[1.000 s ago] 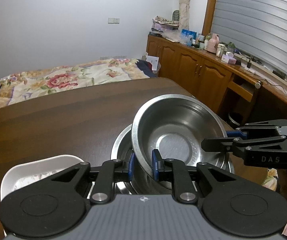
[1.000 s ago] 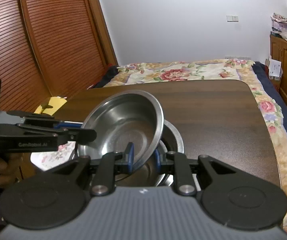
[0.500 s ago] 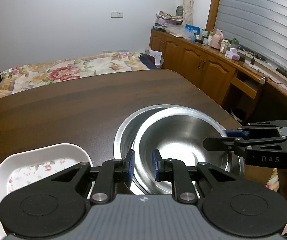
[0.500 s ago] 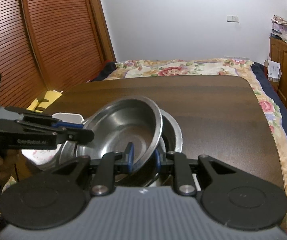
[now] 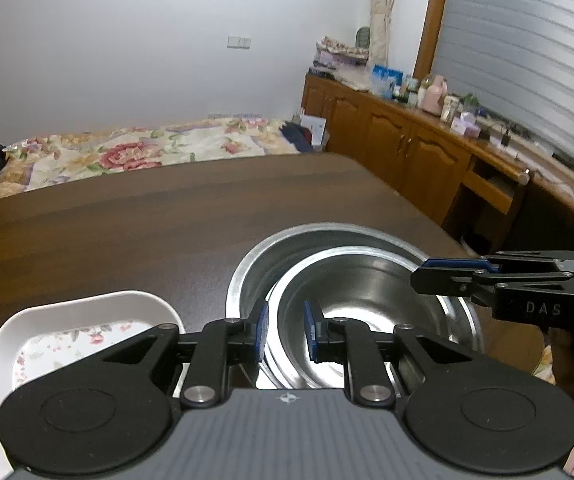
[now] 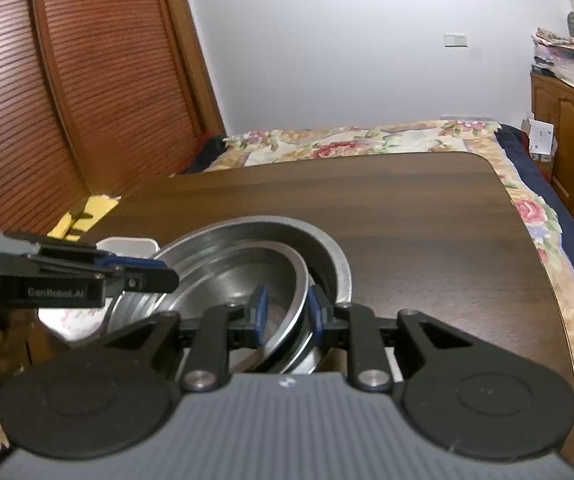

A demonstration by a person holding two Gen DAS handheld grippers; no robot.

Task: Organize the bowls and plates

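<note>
A small steel bowl (image 5: pixel 367 300) sits nested inside a larger steel bowl (image 5: pixel 255 264) on the brown table. My left gripper (image 5: pixel 285 330) straddles the small bowl's near rim with its jaws slightly apart from the metal. My right gripper (image 6: pixel 285 314) straddles the opposite rim of the small bowl (image 6: pixel 231 280), jaws also parted a little; the large bowl (image 6: pixel 327 248) surrounds it. Each gripper shows in the other's view, the right one (image 5: pixel 427 276) and the left one (image 6: pixel 167 276). A white floral rectangular plate (image 5: pixel 67 328) lies left of the bowls.
The brown table (image 5: pixel 127 232) stretches ahead to its far edge. A bed with a floral cover (image 5: pixel 127 152) lies beyond it. Wooden cabinets (image 5: pixel 407 152) with clutter line the right wall. A slatted wooden door (image 6: pixel 87 80) stands on the left.
The small bowl came down from a raised tilt and now rests inside the large bowl. Both grippers lowered with it and their jaws have widened off the rim.
</note>
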